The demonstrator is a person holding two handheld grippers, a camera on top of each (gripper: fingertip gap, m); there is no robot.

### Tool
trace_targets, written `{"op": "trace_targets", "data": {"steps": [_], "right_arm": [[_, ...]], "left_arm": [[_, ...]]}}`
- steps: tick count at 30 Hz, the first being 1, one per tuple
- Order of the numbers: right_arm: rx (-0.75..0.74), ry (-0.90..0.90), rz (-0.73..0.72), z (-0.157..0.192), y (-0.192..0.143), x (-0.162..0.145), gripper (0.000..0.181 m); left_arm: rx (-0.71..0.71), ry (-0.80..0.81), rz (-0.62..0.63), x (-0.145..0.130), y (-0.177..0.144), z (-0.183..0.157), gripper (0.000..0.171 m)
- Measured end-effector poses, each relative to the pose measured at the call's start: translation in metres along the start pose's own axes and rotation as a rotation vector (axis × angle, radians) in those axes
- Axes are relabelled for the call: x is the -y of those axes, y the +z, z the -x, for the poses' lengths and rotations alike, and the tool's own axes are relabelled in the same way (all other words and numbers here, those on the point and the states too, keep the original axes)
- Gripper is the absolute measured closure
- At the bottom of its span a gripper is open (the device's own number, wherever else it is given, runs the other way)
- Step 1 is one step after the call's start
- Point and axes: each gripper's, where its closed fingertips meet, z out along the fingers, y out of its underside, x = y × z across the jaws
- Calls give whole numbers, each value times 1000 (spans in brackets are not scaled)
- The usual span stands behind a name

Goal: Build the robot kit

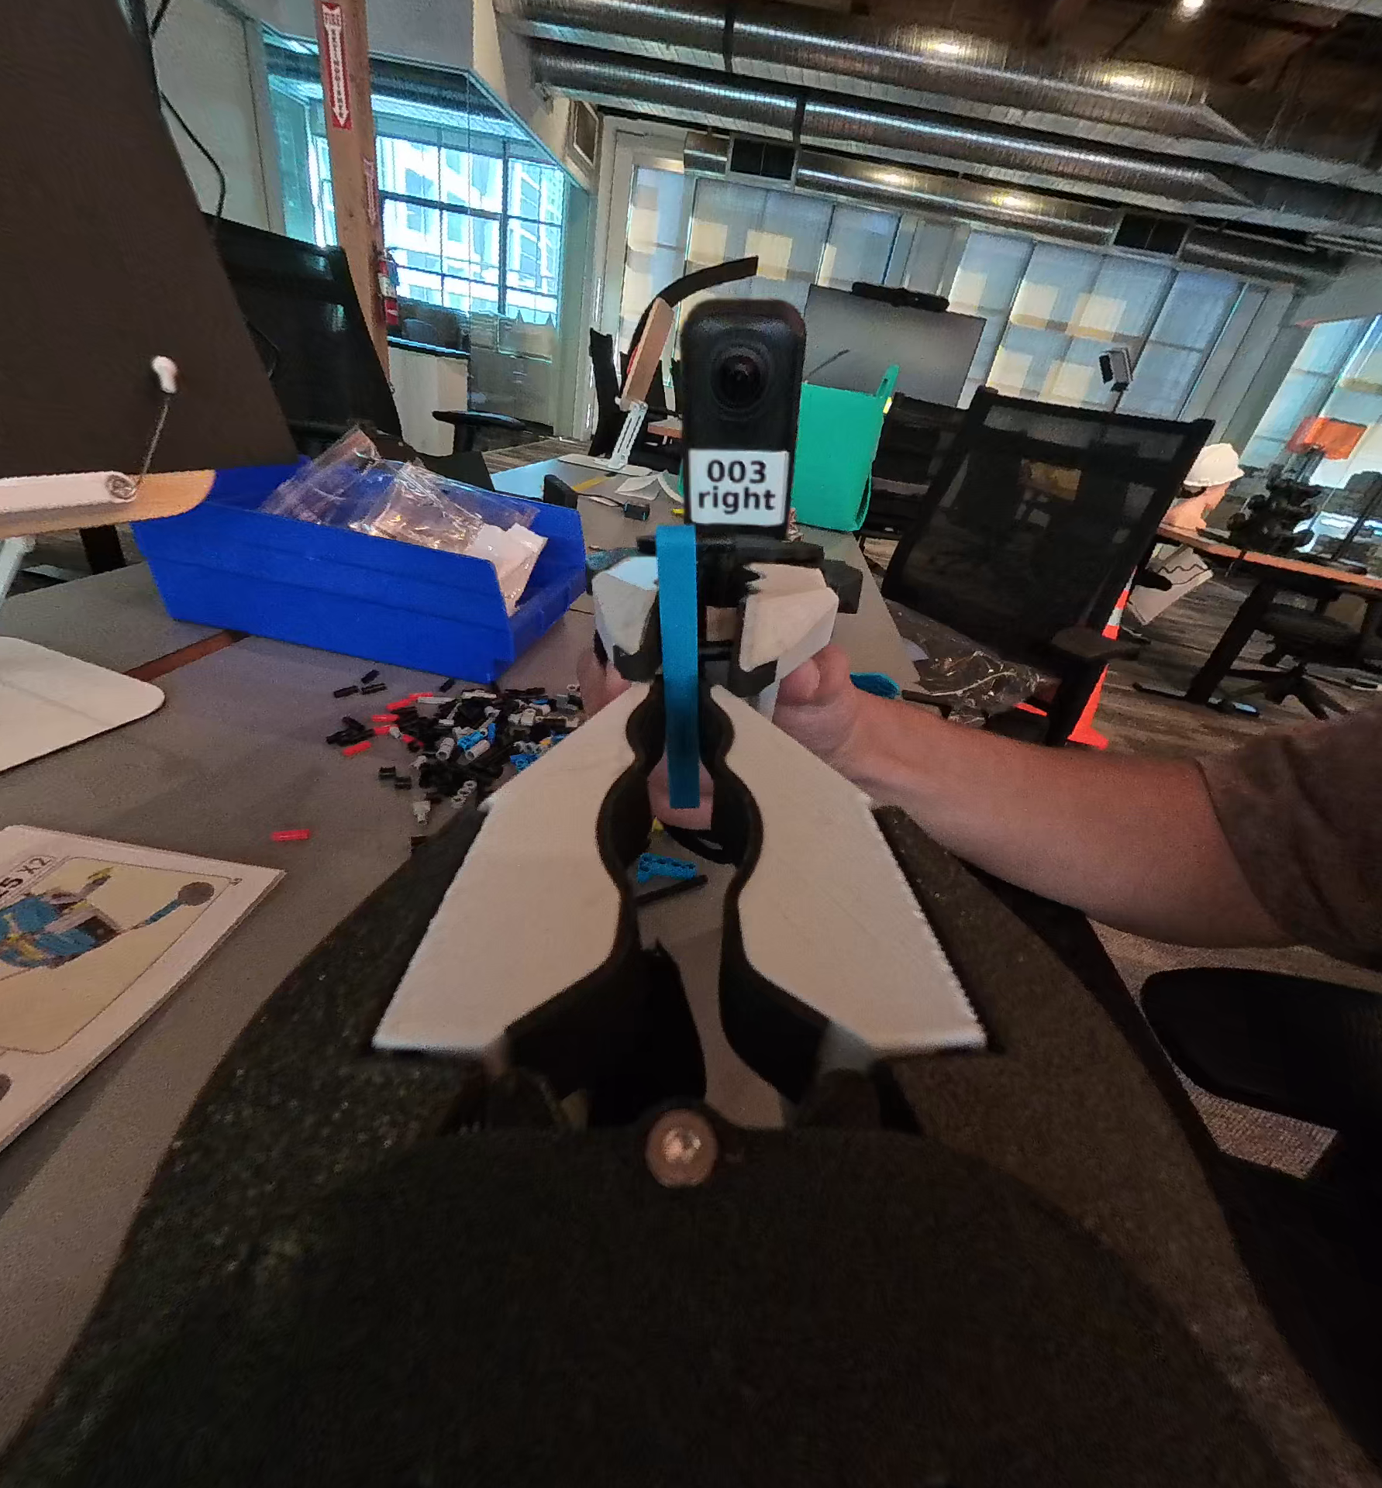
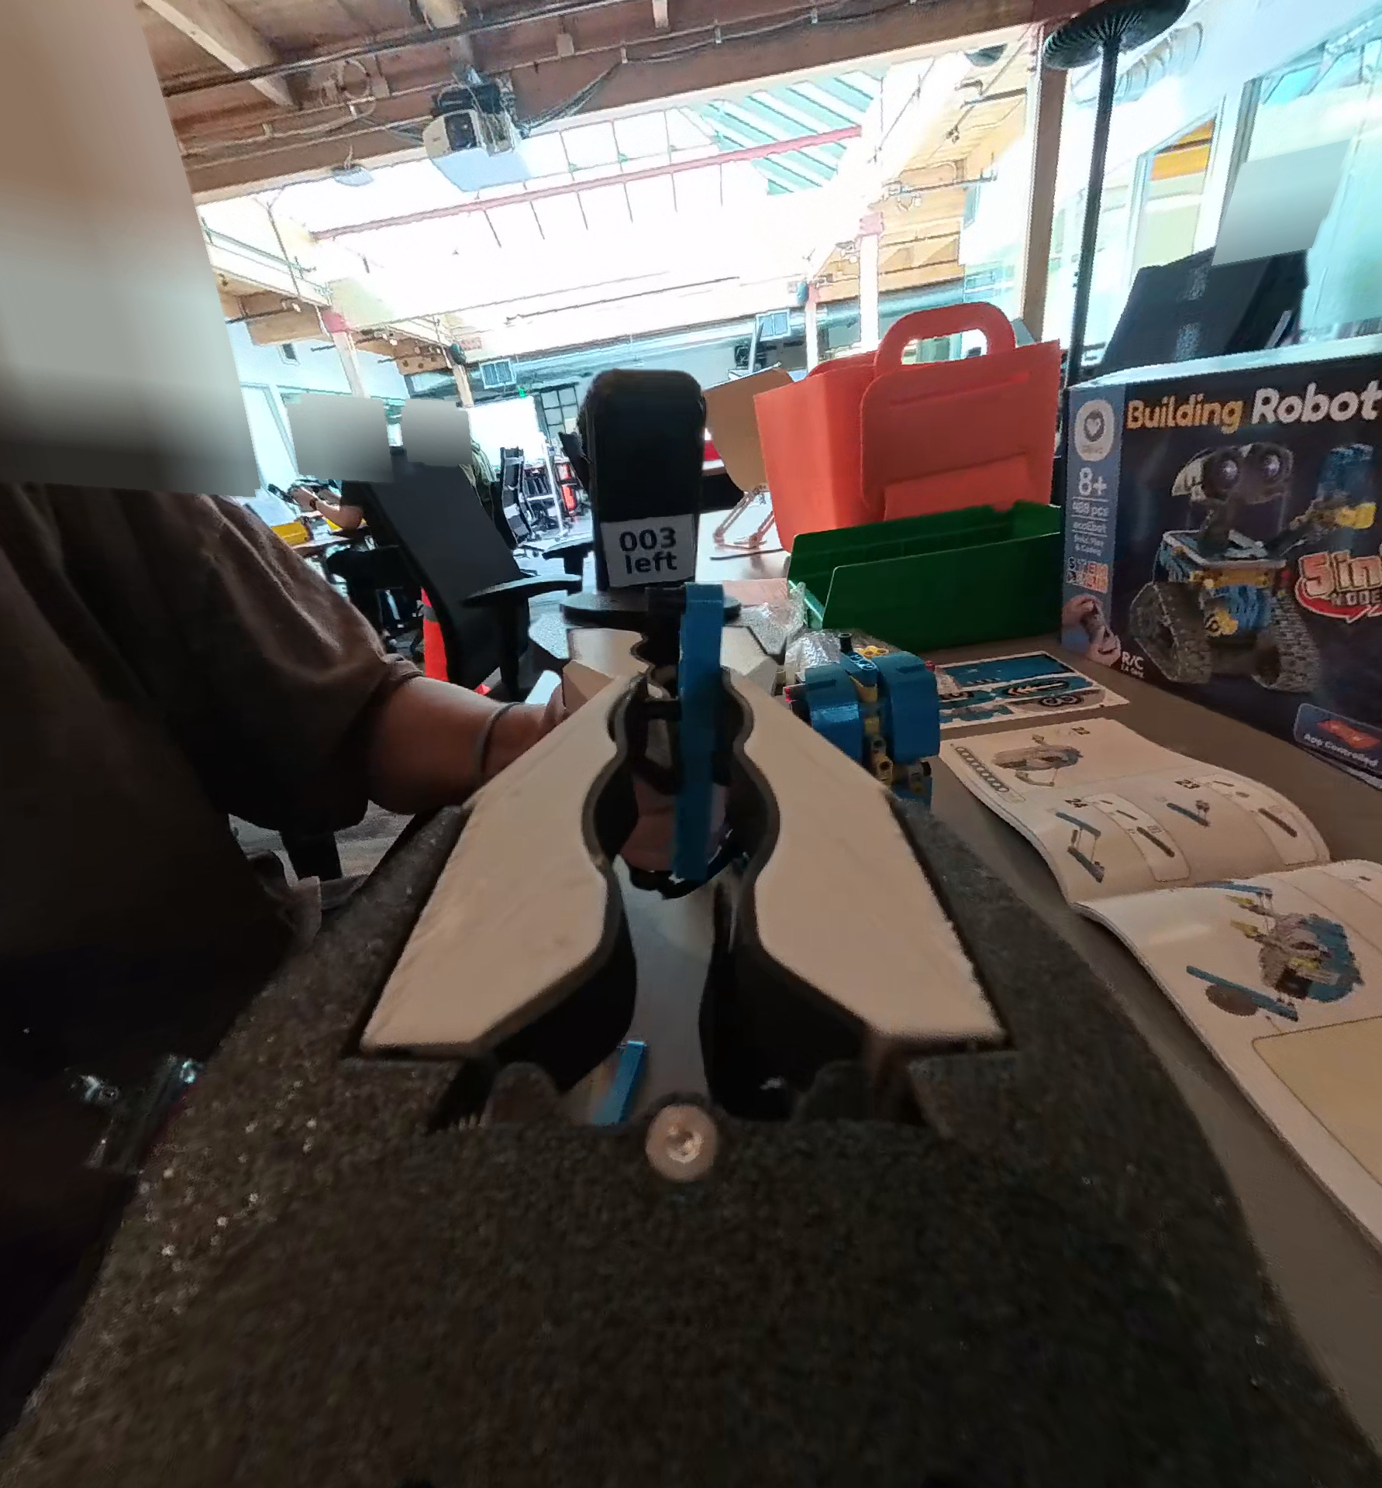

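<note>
My two grippers face each other tip to tip above the grey table. A long blue beam stands upright between them. My left gripper has its white fingers closed on the beam's sides. The right gripper shows head-on behind it, held by a hand. In the right wrist view, my right gripper is closed on the same blue beam, with the left gripper opposite. A black pin sits at the beam's top end.
A blue bin with plastic bags, a pile of small parts and an instruction booklet lie left. On the other side are a blue part-built model, green bin, orange bag, kit box and open booklet. The grippers are tip to tip, or close to it.
</note>
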Motion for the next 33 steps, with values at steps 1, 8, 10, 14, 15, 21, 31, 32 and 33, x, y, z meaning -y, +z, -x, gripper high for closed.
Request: {"op": "trace_targets", "data": {"steps": [1, 8, 10, 14, 15, 21, 31, 32, 33], "right_arm": [[-11, 0, -1, -2, 1, 0, 166], [-95, 104, -33, -22, -5, 2, 161], [-94, 143, -14, -25, -8, -2, 167], [-84, 153, 7, -26, -12, -3, 174], [-67, 166, -21, -25, -14, 0, 174], [10, 253, -81, -23, -15, -2, 175], [125, 294, -54, -12, -16, -19, 174], [122, 306, -53, -15, -15, -21, 173], [129, 310, -62, -17, -12, -20, 173]], "left_arm": [[3, -14, 0, 0, 0, 2, 165], [-4, -200, 59, -16, 0, 17, 165], [-8, -197, 83, -21, 2, 17, 165], [-17, -206, 83, -19, 1, 15, 165], [-19, -201, 77, -16, 0, 14, 165], [-44, -238, 108, -17, -2, 13, 165], [-155, -145, 222, -24, -20, 6, 164], [-142, -132, 240, -25, -22, 8, 164], [-131, -113, 251, -23, -25, 10, 164]]}}
